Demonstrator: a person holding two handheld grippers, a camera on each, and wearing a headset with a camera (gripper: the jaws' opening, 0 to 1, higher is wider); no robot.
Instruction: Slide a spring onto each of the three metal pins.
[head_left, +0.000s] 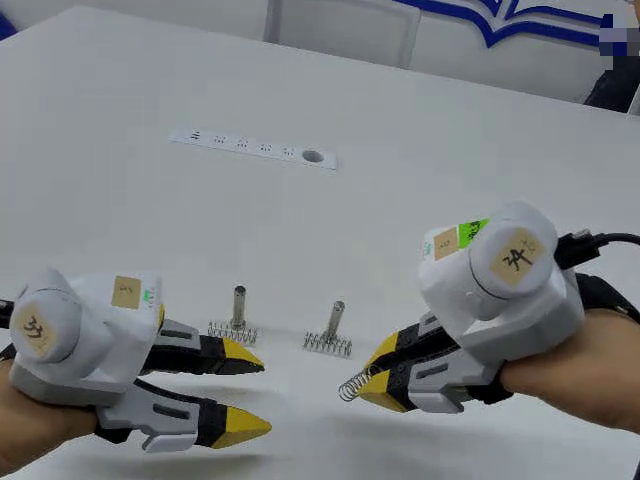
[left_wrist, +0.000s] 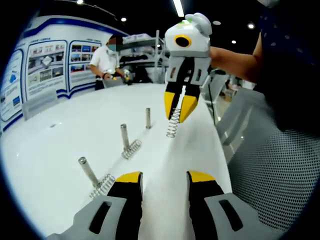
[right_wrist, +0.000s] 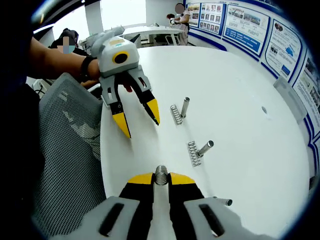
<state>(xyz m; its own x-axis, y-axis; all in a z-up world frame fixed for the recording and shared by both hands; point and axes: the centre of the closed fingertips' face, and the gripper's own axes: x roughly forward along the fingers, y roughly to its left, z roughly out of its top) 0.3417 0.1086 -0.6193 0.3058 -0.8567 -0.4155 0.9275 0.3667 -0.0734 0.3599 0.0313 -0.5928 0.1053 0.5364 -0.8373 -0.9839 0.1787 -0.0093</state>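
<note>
1. right gripper (head_left: 368, 382): jaws clamped on a spring (head_left: 350, 386), near right of the pins (head_left: 336, 318); left gripper (head_left: 266, 398): jaws apart, empty.
2. likely fault: spring skewing or popping loose against a pin top (held by one end only).
3. loose springs (head_left: 328, 344) at pin feet, easily knocked.
4. white table (head_left: 120, 100), socket strip (head_left: 250, 147) far; wall posters (left_wrist: 45, 65) beyond.

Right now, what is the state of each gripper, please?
Left gripper: open, holding nothing.
Right gripper: shut on a spring.
</note>
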